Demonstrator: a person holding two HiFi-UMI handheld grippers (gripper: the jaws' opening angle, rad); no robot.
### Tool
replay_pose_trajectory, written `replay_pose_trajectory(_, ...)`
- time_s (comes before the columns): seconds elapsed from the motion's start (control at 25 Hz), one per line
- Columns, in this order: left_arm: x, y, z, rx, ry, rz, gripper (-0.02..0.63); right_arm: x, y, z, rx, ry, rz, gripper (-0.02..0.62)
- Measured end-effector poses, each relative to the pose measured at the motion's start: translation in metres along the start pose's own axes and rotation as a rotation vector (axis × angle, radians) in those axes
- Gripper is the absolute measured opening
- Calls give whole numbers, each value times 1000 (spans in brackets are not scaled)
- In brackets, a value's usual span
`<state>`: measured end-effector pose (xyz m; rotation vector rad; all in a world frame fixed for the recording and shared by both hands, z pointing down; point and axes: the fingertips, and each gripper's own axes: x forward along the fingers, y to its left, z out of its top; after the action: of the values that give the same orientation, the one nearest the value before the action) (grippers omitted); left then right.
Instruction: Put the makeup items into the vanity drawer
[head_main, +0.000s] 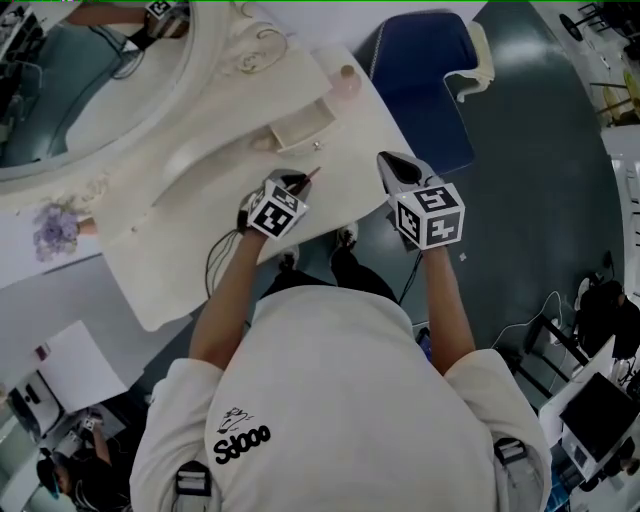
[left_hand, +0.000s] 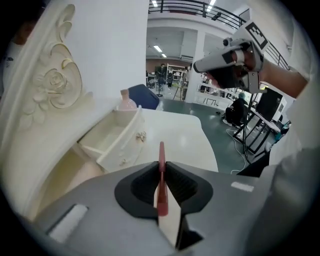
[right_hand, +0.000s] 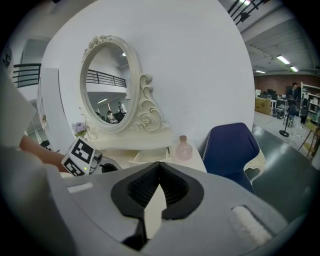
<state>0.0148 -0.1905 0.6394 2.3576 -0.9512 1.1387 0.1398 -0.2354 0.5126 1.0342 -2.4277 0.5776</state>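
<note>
At the far left of the head view, an oval mirror (head_main: 90, 90) in a carved cream frame leaned over a cream vanity table (head_main: 180, 270). A small bunch of purple flowers (head_main: 50, 228) sat near the mirror's lower edge.

Further right, at the back of the table, a small drawer (head_main: 300, 125) stood pulled open. Its front had small metal handles, seen in the left gripper view.

Below the drawer, the left tongs (head_main: 300, 182) hung over the table's front part, pointing down and toward the drawer. They were pinching a slim reddish makeup stick (left_hand: 161, 170) between their dark ribbed pads. The stick's tip poked out past the pads, short of the drawer and apart from it.

Just right of the drawer, a round pink bottle (head_main: 347, 82) with a pale cap stood on the table's back corner.

Right of the table's edge, the right tongs (head_main: 390, 165) hung above the dark floor, well apart from the drawer. The right gripper view showed them pressed together at the tips, with nothing between them.

Beyond them, a blue chair (head_main: 425, 80) with a cream frame stood beside the table. The person's white shirt filled the bottom of the head view.
</note>
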Motion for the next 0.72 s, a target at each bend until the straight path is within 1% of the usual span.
replay_pose_trajectory(0.16,-20,25,33,-15,-75,83,64,6,-8,8,5,-2,27,3)
replay_pose_trajectory(0.32,-31,50,65,17,-117,150,64,12,-10,16,-31,8,46,3)
replay_pose_trajectory(0.48,-25,72,84,69,-99,170,64,11,-10,26,-23,-11,25,3)
replay_pose_trajectory(0.6,-13,87,91,105,-68,175,64,11,-14,27,-5,-14,-10,3)
replay_pose_trajectory(0.72,1,96,89,109,-32,161,64,9,-17,25,19,-16,-34,3)
